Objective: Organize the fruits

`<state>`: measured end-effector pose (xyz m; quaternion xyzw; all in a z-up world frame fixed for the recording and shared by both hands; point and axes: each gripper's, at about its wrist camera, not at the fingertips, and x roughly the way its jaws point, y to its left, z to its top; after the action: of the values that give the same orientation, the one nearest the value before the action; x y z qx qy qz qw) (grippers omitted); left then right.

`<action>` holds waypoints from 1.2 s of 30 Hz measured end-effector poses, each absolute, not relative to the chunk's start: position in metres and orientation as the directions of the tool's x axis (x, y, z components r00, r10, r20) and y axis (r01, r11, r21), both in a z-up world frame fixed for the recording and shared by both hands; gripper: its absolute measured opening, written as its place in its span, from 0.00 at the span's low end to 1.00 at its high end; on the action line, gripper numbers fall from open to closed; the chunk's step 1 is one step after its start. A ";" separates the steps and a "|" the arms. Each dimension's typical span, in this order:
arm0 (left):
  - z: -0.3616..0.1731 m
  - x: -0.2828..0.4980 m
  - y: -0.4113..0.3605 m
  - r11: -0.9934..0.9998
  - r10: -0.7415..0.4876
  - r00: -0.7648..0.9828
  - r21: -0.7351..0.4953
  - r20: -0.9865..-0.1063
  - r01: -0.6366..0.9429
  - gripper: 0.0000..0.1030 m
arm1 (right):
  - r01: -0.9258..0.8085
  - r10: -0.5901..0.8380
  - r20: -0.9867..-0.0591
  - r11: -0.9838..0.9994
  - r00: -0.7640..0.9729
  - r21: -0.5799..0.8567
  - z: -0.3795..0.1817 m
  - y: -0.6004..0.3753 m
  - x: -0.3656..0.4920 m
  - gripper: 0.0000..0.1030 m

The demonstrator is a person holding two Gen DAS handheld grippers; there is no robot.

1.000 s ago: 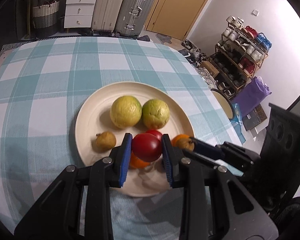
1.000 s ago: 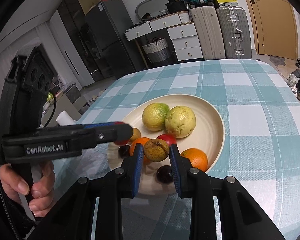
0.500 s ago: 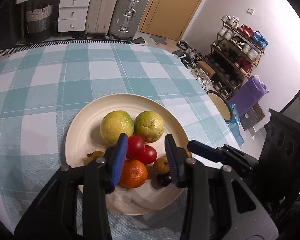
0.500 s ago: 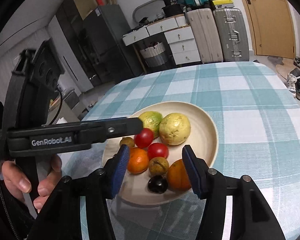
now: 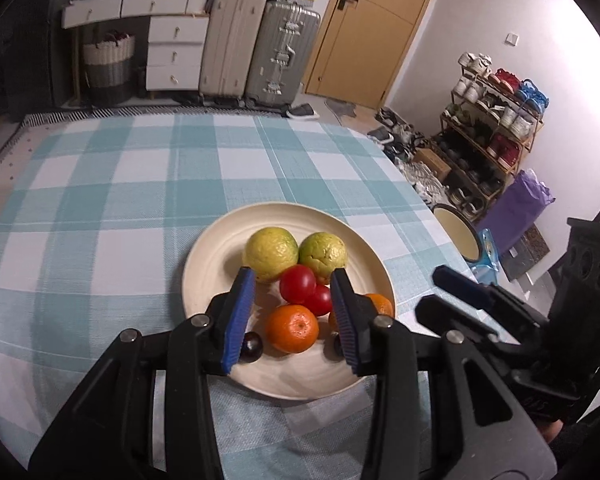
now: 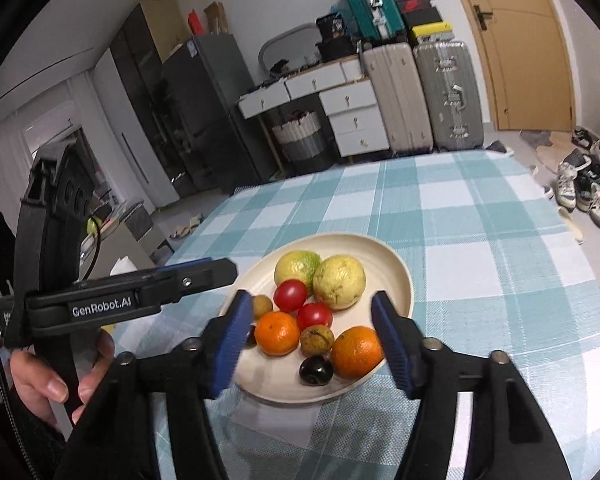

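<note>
The right gripper is seen above the near rim of the plate, its jaws opening and nothing pinched between them; the fruit below merely shows through the gap. The left gripper is likewise held spread over the plate with no fruit pressed by its blue pads, and it is borne by a hand visible at the left of the right wrist view. All the fruit that can be seen is gathered on the plate, which rests on the checked counter: two guavas side by side at the far side, two tomatoes touching one another in the middle, an orange at the near left and a second orange at the near right, a brownish fruit between them, and a dark plum at the near edge. A further dark fruit appears to lie behind the left pad, though it is largely hidden. The release is judged complete, so the step in hand is best done by lifting both grippers straight clear, with the jaws kept wide enough that no pad brushes the round fruit, which would roll easily on the shallow plate and could be knocked over its low rim.
</note>
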<state>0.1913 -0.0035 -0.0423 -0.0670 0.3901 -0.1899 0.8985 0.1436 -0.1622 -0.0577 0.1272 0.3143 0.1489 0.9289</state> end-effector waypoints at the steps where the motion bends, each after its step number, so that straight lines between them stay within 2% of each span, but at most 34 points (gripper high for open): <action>1: -0.040 0.188 -0.002 0.923 -0.384 0.638 -0.261 -0.668 0.283 0.37 | -0.198 0.351 -0.538 0.926 0.767 0.322 -0.055 -0.161 0.141 0.66; 6: -0.028 0.166 0.010 0.941 -0.340 0.702 -0.230 -0.626 0.250 0.62 | -0.207 0.332 -0.514 0.936 0.791 0.286 -0.043 -0.154 0.127 0.68; 9: -0.022 0.152 0.015 0.951 -0.308 0.734 -0.204 -0.606 0.231 0.72 | -0.204 0.322 -0.489 0.938 0.810 0.279 -0.036 -0.152 0.118 0.83; 16: -0.009 0.126 0.028 0.971 -0.240 0.786 -0.161 -0.570 0.180 0.84 | -0.188 0.281 -0.437 0.952 0.855 0.243 -0.021 -0.148 0.095 0.92; 19: -0.008 0.112 0.035 0.973 -0.225 0.809 -0.168 -0.543 0.158 0.99 | -0.188 0.271 -0.413 0.955 0.870 0.230 -0.017 -0.147 0.088 0.93; 22: -0.008 0.099 0.040 0.975 -0.212 0.834 -0.165 -0.509 0.147 0.99 | -0.183 0.258 -0.387 0.958 0.885 0.220 -0.015 -0.148 0.077 0.97; 36: -0.018 0.053 0.049 0.997 -0.067 0.917 -0.048 -0.393 0.052 0.99 | -0.143 0.188 -0.359 0.979 0.914 0.147 -0.030 -0.156 0.051 1.00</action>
<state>0.0532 0.0486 -0.0176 -0.0182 0.2014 -0.0304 0.9789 0.0508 -0.1560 -0.0303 0.0590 0.1892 0.0846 0.9765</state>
